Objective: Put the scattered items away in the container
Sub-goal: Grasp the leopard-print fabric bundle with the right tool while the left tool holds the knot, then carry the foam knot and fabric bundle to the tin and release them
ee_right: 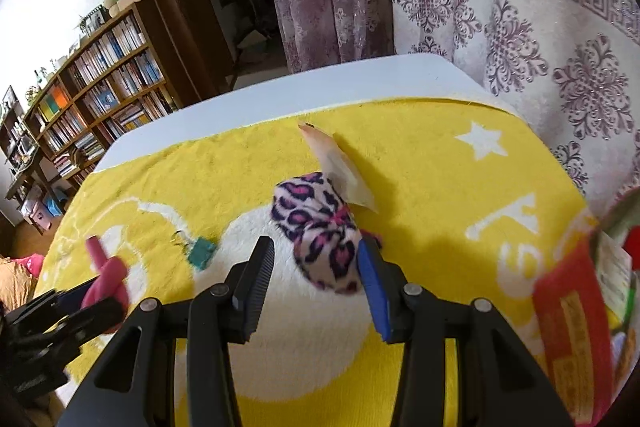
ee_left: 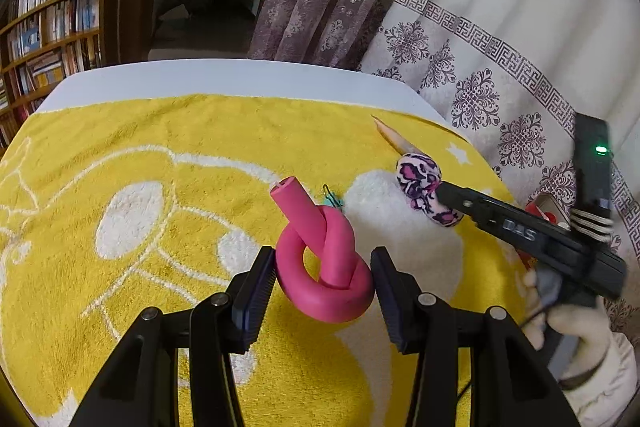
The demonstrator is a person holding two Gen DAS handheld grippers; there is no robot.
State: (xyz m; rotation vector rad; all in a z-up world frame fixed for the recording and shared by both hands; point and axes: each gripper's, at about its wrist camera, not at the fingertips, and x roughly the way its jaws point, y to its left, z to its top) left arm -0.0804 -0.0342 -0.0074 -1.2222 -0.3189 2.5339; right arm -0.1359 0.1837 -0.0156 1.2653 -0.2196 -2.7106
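**Both grippers straddling items on the towel**

Left gripper (ee_left: 324, 291) spread wide around the pink knotted foam roller (ee_left: 326, 267), pads not clamped. Right gripper (ee_right: 316, 267) parted around the leopard-print scrunchie (ee_right: 318, 231); right pad touching it. Both lie on yellow towel (ee_left: 160, 147). Red container (ee_right: 576, 331) at right edge.

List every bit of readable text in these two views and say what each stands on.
"DAS" on the arm of the right gripper, seen from the left wrist.
A large white "A", with a partly hidden letter below it, woven into the yellow towel.
Red container: yellow markings, too blurred to read.
Book spines on the bookshelf: too small to read.
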